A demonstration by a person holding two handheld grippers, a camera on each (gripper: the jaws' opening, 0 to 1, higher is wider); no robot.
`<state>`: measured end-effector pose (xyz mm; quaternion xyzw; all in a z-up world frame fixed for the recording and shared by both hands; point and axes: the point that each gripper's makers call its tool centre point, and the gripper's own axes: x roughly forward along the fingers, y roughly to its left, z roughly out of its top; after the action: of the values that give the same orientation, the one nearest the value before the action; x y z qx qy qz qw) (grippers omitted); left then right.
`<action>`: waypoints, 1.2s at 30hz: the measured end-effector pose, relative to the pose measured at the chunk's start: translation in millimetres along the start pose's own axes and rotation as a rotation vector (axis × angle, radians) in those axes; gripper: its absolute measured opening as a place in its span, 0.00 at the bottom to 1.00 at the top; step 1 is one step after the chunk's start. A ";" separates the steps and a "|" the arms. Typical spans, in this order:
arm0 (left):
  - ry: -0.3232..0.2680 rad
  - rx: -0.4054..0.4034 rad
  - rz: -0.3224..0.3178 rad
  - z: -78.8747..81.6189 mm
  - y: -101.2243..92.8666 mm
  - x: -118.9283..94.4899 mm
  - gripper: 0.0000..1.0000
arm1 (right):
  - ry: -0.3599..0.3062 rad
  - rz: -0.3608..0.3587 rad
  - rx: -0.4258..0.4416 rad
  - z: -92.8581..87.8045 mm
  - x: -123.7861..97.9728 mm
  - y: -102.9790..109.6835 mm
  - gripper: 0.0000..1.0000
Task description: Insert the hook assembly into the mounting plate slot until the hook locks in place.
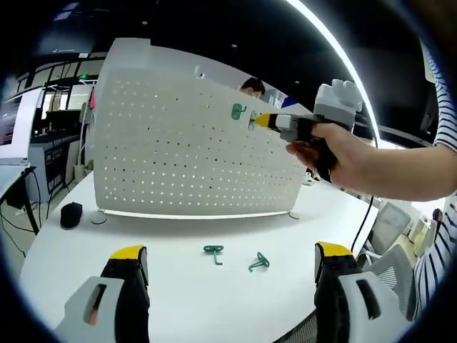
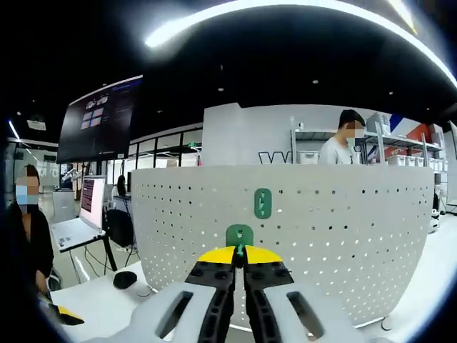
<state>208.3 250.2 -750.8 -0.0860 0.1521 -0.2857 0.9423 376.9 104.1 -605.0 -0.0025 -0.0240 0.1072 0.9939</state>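
While the right claw is seen closed on a green plastic hook, that hook is pressed flat against the face of the white perforated metal mounting plate, which stands upright on the white worktop. Just above it on the plate, a second green hook is seen already mounted. From the left gripper view, the right claw is shown held in a person's hand against the upper right part of the plate, with the mounted hook just to its left. The left claw is held wide open and empty, low over the near worktop. Between its jaws, two loose green hooks are seen lying on the worktop, one to the left and one to the right, slightly apart. A black round object is seen on the worktop left of the plate.
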 end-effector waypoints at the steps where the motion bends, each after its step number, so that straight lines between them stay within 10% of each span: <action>1: -0.002 0.001 0.003 0.4 0.6 -0.1 0.99 | -0.006 -0.006 0.001 1.1 1.7 -2.7 0.00; 36: 0.002 -0.004 0.016 -0.1 3.0 0.2 1.00 | -0.075 -0.097 -0.056 23.7 40.3 -41.5 0.00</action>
<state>210.0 252.6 -751.6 -0.0865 0.1543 -0.2781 0.9441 424.0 72.2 -579.0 -0.0252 -0.0643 0.0584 0.9959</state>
